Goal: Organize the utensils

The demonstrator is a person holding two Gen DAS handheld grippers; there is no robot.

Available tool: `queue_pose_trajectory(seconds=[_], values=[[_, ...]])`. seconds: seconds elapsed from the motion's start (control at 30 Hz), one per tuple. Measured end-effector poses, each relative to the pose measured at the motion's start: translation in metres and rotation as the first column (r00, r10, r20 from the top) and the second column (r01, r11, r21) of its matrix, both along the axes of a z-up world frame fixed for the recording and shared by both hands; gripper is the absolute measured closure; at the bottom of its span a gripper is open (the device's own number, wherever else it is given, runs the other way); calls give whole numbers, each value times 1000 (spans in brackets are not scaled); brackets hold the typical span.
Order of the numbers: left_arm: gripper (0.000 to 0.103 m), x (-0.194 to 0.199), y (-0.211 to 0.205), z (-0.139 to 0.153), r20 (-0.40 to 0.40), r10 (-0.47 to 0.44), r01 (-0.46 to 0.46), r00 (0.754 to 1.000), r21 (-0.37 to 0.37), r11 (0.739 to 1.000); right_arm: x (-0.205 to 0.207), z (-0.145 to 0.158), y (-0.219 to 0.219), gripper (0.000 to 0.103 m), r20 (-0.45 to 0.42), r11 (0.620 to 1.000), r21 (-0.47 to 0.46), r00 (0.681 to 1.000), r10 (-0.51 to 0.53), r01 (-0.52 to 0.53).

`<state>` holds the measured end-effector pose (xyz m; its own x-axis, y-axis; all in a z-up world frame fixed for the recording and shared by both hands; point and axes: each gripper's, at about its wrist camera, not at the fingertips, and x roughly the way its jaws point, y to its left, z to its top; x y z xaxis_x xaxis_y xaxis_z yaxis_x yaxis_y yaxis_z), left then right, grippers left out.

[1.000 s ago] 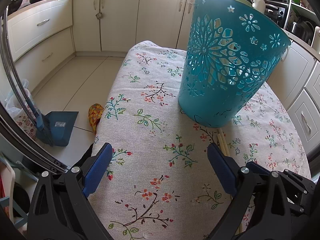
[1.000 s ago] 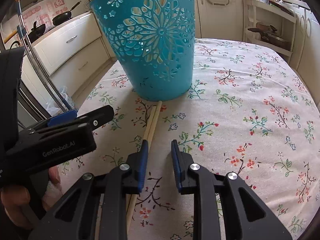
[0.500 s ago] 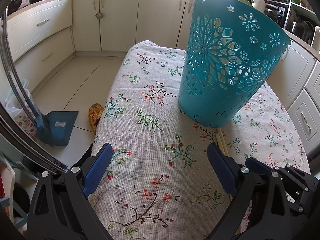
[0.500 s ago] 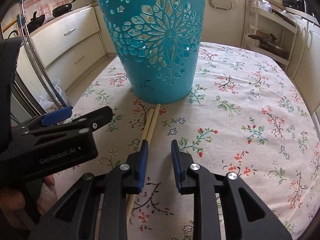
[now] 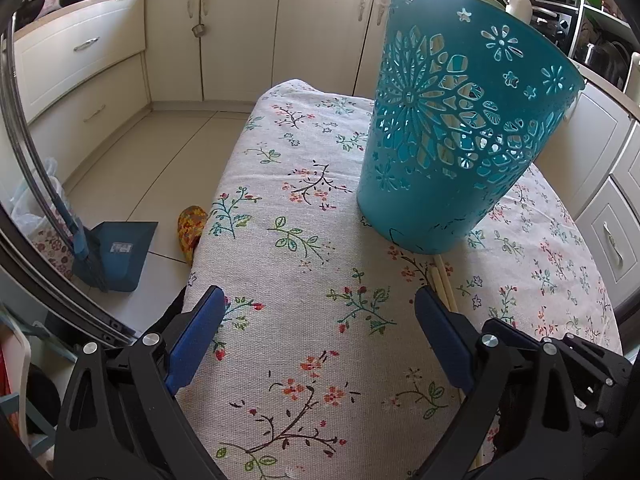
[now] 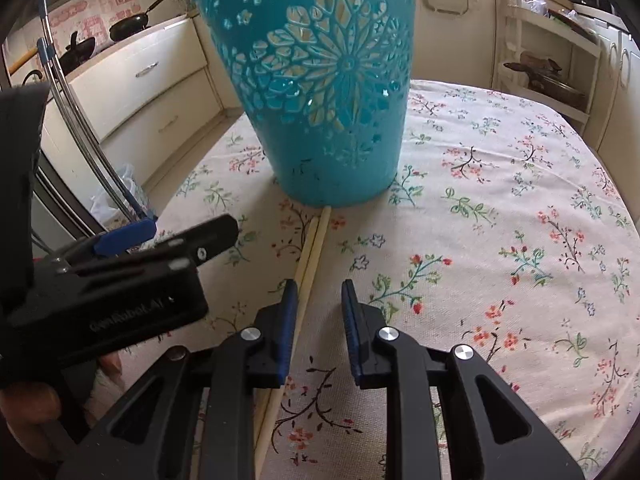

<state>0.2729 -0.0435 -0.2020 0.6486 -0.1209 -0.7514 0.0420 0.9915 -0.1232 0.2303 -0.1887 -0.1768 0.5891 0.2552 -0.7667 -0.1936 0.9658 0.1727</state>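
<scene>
Item: chopsticks point(image 6: 311, 256), pair flat on tablecloth, tips touching teal basket point(image 6: 328, 92) base | we judge them light, stiff, prone to roll; take mid-shaft | right gripper point(image 6: 319, 300) narrow, empty, just beside them | left gripper point(image 5: 320, 320) wide, empty

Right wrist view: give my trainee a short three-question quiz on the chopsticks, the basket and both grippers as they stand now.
1. True or false: the right gripper is clamped on the chopsticks.
2. Where do the chopsticks' far ends lie? A) inside the teal basket; B) on the tablecloth at the basket's base; C) on the floor.
3. Which gripper's jaws stand wider apart, the left gripper or the right one?

Key
1. False: its jaws are apart with nothing between them; the chopsticks run just beside its left finger.
2. B.
3. The left one, open wide over bare cloth.
</scene>
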Motion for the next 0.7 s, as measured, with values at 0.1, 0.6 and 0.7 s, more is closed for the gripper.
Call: queue_pose_trajectory(seconds=[0.1,0.6,0.7], values=[[11,0,1,0,-1,0,0,1000,0,1000,1,0,0,80,-5,1000,-19,1000,-2,2],[11,1,0,-1,-5,0,0,1000,6,1000,-3,0,1,82,-6,999,-46,1000,19,-20],[11,1,1,-1,-6,1,-1,1000,3,1000,-2,1,-3,88,-11,998,-60,1000,2,-3]])
